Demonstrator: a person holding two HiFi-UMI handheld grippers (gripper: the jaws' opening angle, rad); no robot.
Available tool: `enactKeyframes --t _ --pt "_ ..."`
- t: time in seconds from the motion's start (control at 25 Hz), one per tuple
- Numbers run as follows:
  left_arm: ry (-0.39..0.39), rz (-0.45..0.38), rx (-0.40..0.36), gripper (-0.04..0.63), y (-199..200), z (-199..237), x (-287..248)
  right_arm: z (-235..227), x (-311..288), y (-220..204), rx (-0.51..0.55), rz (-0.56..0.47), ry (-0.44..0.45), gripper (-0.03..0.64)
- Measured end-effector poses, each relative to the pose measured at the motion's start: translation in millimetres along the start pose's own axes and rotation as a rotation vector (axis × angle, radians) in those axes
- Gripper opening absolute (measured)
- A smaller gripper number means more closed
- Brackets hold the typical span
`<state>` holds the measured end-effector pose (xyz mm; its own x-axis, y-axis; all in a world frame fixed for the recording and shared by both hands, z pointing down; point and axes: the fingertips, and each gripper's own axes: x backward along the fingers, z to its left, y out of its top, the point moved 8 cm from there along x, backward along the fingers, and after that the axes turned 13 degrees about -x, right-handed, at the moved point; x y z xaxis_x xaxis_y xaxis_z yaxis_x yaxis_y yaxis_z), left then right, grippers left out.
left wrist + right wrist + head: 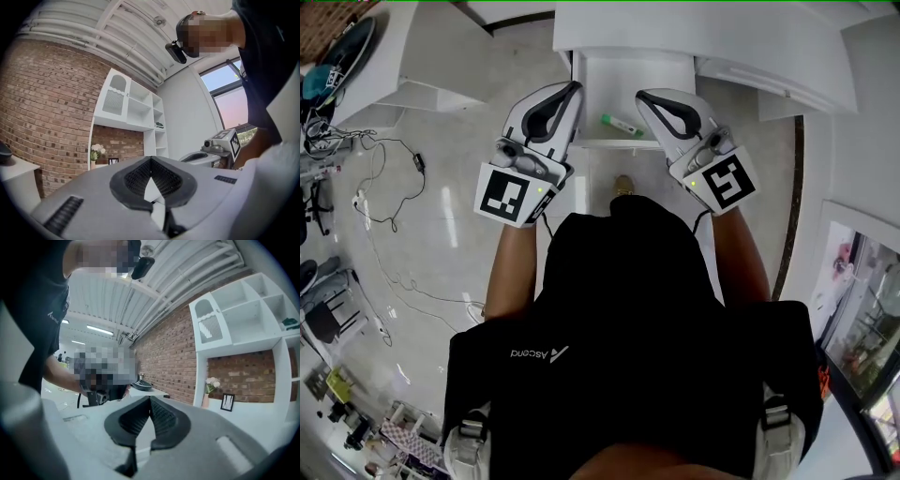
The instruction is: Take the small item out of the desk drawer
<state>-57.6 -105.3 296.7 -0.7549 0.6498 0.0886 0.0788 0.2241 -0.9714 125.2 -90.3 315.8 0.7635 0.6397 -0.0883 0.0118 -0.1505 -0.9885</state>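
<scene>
Open desk drawer (637, 80) with 2 empty grippers beside it
The left gripper (572, 91) and right gripper (643, 97) each have jaws pinched together on nothing. The small green item (621, 125) lies in the drawer near its front edge, between the 2 grippers, nearer the right one.

The drawer (633, 70) at twelve o'clock is white, the small item (621, 123) green and white, the left gripper (574, 89) and right gripper (644, 96) white with black pads and black-and-white square-patterned cubes, and the person's shirt (619, 309) black.
</scene>
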Motion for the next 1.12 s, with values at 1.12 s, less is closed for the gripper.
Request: enactKeyframes --t 1.12 --pt "0.02 0.05 0.08 -0.002 -69 62 -50 -66 -112 -165 -0.026 0.743 0.295 0.098"
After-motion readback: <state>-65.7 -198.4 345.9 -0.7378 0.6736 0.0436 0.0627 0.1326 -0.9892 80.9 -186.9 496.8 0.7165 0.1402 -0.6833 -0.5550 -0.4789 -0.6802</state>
